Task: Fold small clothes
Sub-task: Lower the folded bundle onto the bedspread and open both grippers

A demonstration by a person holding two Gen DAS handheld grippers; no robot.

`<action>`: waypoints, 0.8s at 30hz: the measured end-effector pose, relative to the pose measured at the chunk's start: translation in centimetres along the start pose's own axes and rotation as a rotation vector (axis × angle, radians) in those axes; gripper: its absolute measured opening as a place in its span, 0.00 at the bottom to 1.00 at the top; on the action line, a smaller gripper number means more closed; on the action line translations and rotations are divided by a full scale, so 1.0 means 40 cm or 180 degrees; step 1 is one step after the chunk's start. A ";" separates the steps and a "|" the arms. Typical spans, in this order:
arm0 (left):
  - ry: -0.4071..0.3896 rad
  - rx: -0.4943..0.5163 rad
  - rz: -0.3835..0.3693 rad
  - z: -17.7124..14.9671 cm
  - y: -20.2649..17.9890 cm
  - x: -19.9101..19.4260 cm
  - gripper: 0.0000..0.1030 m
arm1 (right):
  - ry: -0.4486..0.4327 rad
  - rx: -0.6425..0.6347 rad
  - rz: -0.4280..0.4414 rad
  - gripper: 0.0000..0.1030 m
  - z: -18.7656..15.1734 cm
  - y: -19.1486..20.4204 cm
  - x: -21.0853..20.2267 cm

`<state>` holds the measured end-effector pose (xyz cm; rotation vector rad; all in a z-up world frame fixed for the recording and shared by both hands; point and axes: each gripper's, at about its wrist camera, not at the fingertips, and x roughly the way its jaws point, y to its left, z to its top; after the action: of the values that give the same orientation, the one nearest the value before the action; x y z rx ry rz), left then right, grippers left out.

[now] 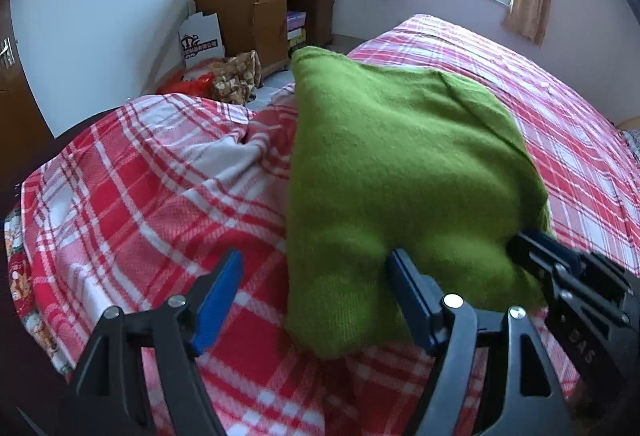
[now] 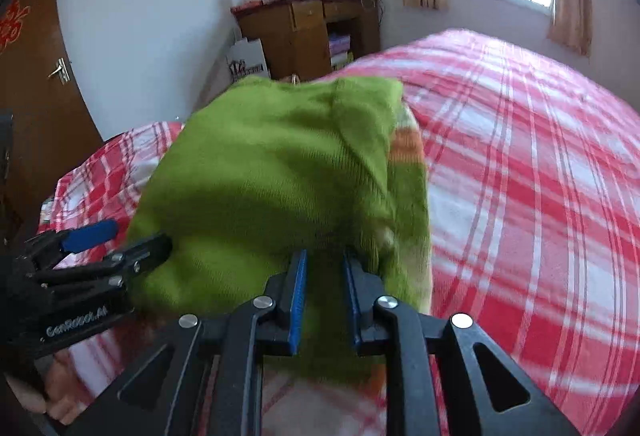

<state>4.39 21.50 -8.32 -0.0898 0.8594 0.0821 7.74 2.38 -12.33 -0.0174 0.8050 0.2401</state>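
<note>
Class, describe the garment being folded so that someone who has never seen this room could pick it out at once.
Start at the bed, which fills most of the room under a red, pink and white checked cover. The green knitted garment lies on it, its near edge between the two grippers. It is the only plain green thing on the checks, fuzzy and thick, already doubled over.
</note>
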 end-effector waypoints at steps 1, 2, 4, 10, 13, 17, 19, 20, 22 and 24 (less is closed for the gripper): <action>-0.0024 0.0032 0.0020 -0.008 -0.001 -0.014 0.74 | -0.0008 0.0064 -0.0011 0.19 -0.008 -0.003 -0.023; -0.0043 0.0061 0.0035 -0.016 -0.007 -0.024 0.73 | -0.0058 0.0132 -0.0030 0.19 -0.020 0.004 -0.052; -0.0082 0.0126 0.0028 -0.029 -0.016 -0.047 0.73 | -0.0167 0.0218 -0.0068 0.21 -0.047 0.006 -0.101; -0.0117 0.0240 -0.0029 -0.060 -0.038 -0.090 0.73 | -0.0279 0.0411 -0.0207 0.64 -0.088 -0.001 -0.186; -0.0100 0.0261 -0.0046 -0.069 -0.047 -0.097 0.73 | -0.0275 0.0464 -0.0307 0.64 -0.100 -0.009 -0.211; -0.0087 0.0240 -0.0105 -0.073 -0.052 -0.103 0.74 | -0.0338 0.0527 -0.0292 0.64 -0.100 -0.022 -0.236; -0.0082 0.0195 -0.0181 -0.068 -0.044 -0.106 0.75 | -0.0365 0.0541 -0.0227 0.64 -0.096 -0.034 -0.242; -0.0089 0.0160 -0.0238 -0.062 -0.037 -0.105 0.77 | -0.0383 0.0556 -0.0180 0.64 -0.091 -0.042 -0.245; -0.0114 0.0096 -0.0327 -0.044 -0.021 -0.100 0.87 | -0.0421 0.0565 -0.0123 0.64 -0.077 -0.060 -0.242; -0.0171 0.0032 -0.0418 -0.015 -0.001 -0.090 0.90 | -0.0437 0.0566 -0.0066 0.64 -0.060 -0.072 -0.229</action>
<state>1.60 21.27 -5.96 -0.1338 0.7982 -0.0426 0.53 -2.57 -7.65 0.1565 0.6867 0.1478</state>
